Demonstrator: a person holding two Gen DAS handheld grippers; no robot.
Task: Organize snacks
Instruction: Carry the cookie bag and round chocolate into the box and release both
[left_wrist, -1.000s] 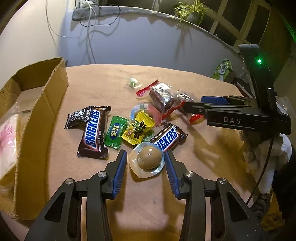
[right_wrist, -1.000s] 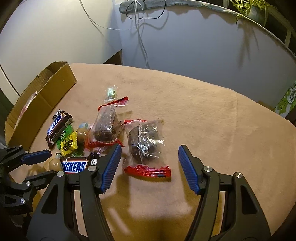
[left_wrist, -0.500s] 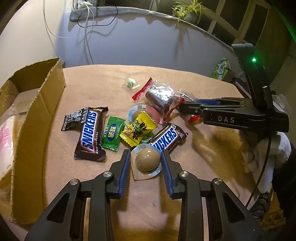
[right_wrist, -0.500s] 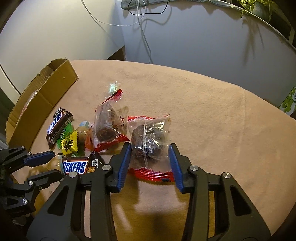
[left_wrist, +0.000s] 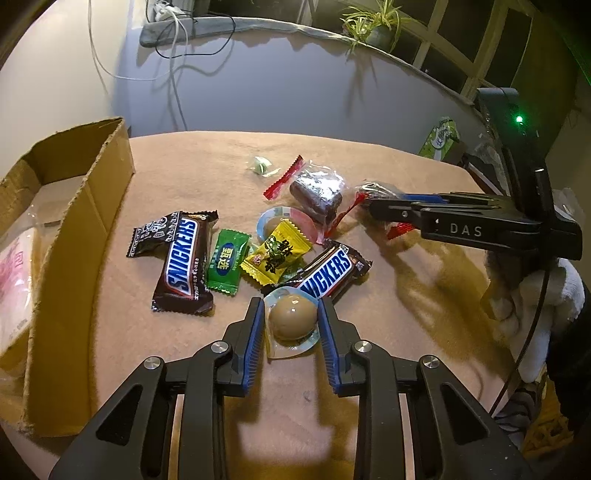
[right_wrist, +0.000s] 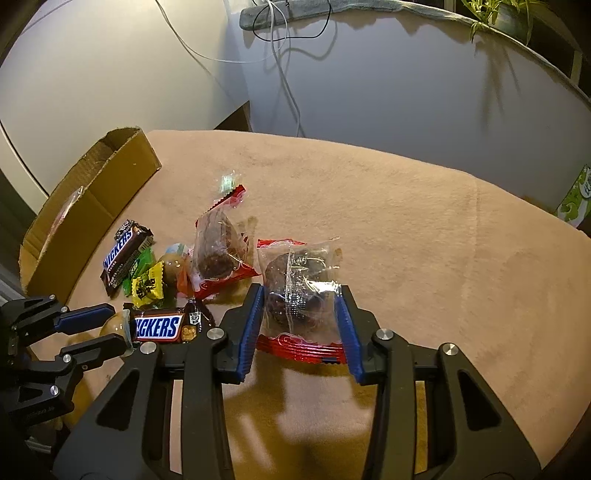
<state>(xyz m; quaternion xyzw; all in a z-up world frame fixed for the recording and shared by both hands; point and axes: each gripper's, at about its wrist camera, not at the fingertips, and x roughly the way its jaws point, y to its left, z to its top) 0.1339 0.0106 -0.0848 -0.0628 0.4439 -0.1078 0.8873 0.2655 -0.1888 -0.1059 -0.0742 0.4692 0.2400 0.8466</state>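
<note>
My left gripper (left_wrist: 290, 309) has its blue pads against the clear wrapper of a packed brown egg (left_wrist: 292, 321) on the tan cloth, and its jaws are still closing. My right gripper (right_wrist: 300, 295) is shut on a clear, red-edged packet holding a dark cake (right_wrist: 291, 269); the pads squeeze its sides. In the left wrist view the right gripper (left_wrist: 376, 205) reaches in from the right onto that cake packet (left_wrist: 373, 187). The right wrist view shows the left gripper (right_wrist: 114, 328) at the lower left, beside a Snickers bar (right_wrist: 159, 326).
Loose snacks lie in a heap: a big Snickers (left_wrist: 181, 254), a green candy (left_wrist: 225, 262), a yellow candy (left_wrist: 275, 253), a second egg pack (left_wrist: 277, 221), another cake packet (left_wrist: 317, 192). An open cardboard box (left_wrist: 74, 221) stands at the left. A green carton (left_wrist: 441, 138) sits far right.
Both grippers' jaws have closed in: the left onto the egg pack, the right onto the cake packet, which has crumpled between the pads. Neither hand has shifted much.
</note>
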